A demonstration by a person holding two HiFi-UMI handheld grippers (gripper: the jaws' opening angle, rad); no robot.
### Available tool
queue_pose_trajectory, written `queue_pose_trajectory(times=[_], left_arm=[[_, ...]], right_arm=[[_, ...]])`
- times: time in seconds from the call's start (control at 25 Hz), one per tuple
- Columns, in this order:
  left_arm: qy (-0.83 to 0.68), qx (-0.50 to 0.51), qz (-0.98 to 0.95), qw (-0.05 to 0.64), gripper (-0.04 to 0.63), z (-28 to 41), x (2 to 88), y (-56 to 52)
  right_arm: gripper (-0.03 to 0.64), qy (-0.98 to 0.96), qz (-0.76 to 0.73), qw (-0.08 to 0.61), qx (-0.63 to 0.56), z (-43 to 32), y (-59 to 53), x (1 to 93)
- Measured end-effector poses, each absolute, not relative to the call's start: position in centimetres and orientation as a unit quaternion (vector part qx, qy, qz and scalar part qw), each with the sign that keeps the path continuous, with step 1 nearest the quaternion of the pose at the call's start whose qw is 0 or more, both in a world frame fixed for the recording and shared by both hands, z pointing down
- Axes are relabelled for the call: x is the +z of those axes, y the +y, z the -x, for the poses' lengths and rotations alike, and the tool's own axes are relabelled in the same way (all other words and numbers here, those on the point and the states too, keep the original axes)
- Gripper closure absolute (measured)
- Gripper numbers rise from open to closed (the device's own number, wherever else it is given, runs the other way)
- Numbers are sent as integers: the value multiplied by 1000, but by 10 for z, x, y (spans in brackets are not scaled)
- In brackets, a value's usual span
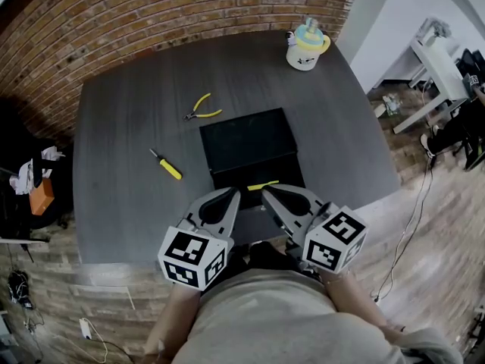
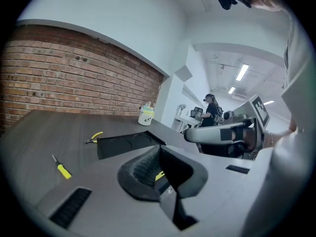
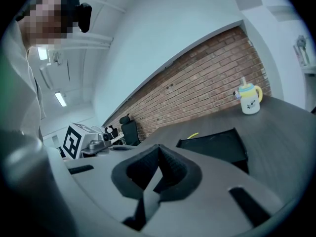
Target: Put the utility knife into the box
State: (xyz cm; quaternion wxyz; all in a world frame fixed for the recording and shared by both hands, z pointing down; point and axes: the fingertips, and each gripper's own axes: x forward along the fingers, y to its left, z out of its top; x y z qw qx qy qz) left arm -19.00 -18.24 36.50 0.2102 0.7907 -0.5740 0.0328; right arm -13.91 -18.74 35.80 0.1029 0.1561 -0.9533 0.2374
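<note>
The yellow utility knife [image 1: 263,185] lies across the near section of the open black box [image 1: 250,142]; I cannot tell whether it rests in or on it. A sliver of the knife [image 2: 159,176] shows past the left jaws. My left gripper [image 1: 230,195] is shut and empty, just short of the box's near left corner. My right gripper [image 1: 267,194] is shut and empty too, a little nearer than the knife. Both hover at the table's near edge. In the gripper views the left gripper [image 2: 159,148] and the right gripper [image 3: 159,147] have their jaws closed together, and the box [image 3: 215,144] lies ahead.
Yellow pliers [image 1: 203,108] lie beyond the box's far left corner and a yellow screwdriver [image 1: 167,165] lies to its left. A cup with a lid [image 1: 307,48] stands at the far right of the dark table [image 1: 121,120]. A brick wall runs behind the table.
</note>
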Motion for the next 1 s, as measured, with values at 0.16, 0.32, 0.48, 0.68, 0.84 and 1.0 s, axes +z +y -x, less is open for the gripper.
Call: queue_pose_trajectory(times=[0.16,0.32,0.48,0.68,0.84,1.0], left_arm=[[-570,39,-794,209,574,188,367,-180],[-568,40,-795,209,575,188,367,-179],[-566,39,-797,208,575,187,366,-177],[-563,40,-799,207,575,187,365,-177],[-561,41,-800,208,575,188,365,-177],[-560,40,-800,211,575,186,366,-177]], right_arm=[[612,-953,-153,109,238,138,-186,360],[612,-953,-154,116,234,137,-184,361],[612,-952,-158,120,233,137,-183,363],[612,-953,-156,118,233,139,-183,361],[612,-952,-156,123,231,139,-183,362],[612,-952,-155,122,235,138,-182,363]])
